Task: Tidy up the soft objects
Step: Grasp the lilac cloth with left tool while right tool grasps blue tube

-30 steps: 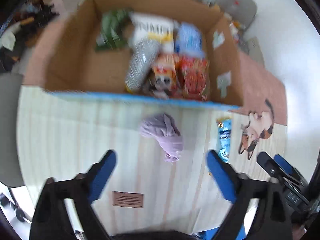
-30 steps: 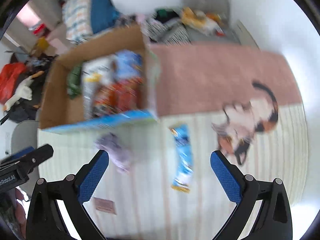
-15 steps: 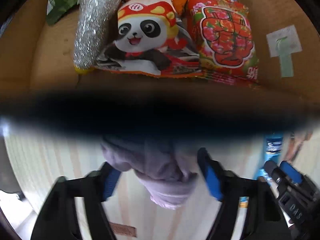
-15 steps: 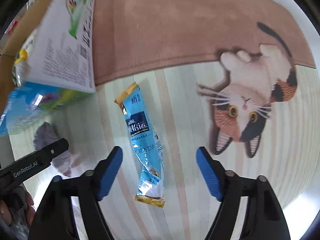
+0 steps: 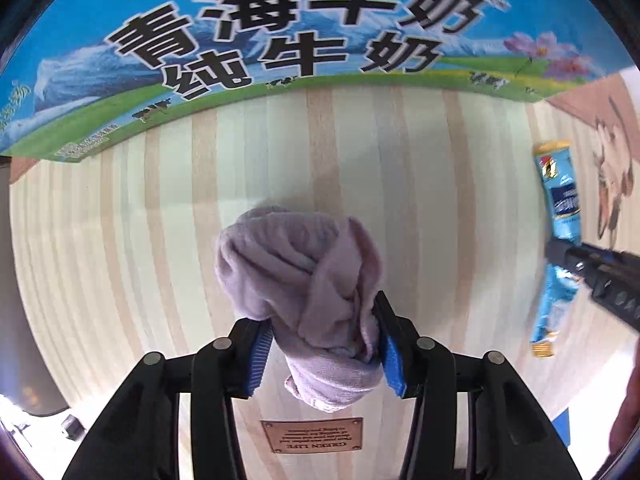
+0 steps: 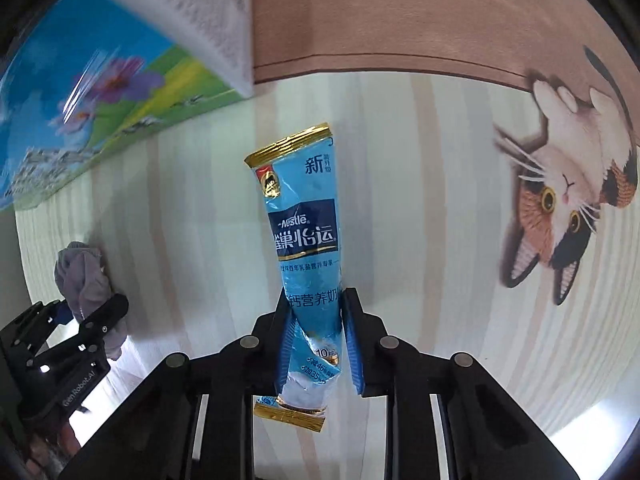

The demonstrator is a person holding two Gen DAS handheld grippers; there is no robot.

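My left gripper [image 5: 322, 346] is shut on a crumpled lilac cloth [image 5: 304, 280] that lies on the striped mat. The cloth bulges out ahead of the blue pads. My right gripper [image 6: 316, 332] is shut on the lower part of a long blue Nestle sachet [image 6: 306, 240] with gold ends, which also lies on the mat. The sachet [image 5: 558, 232] and the right gripper [image 5: 600, 284] show at the right edge of the left wrist view. The left gripper [image 6: 72, 320] with the cloth [image 6: 82, 276] shows at the left of the right wrist view.
The printed blue and green wall of the cardboard milk box [image 5: 280, 32] stands just beyond the cloth; its corner [image 6: 120, 80] is left of the sachet. A pink mat with a calico cat picture [image 6: 568, 200] lies to the right. A small brown label [image 5: 312, 436] sits under the left gripper.
Both grippers dropped low to the mat and moved in. The left jaws closed on the lilac cloth. The right jaws closed on the blue sachet. The box's inside is out of view now.
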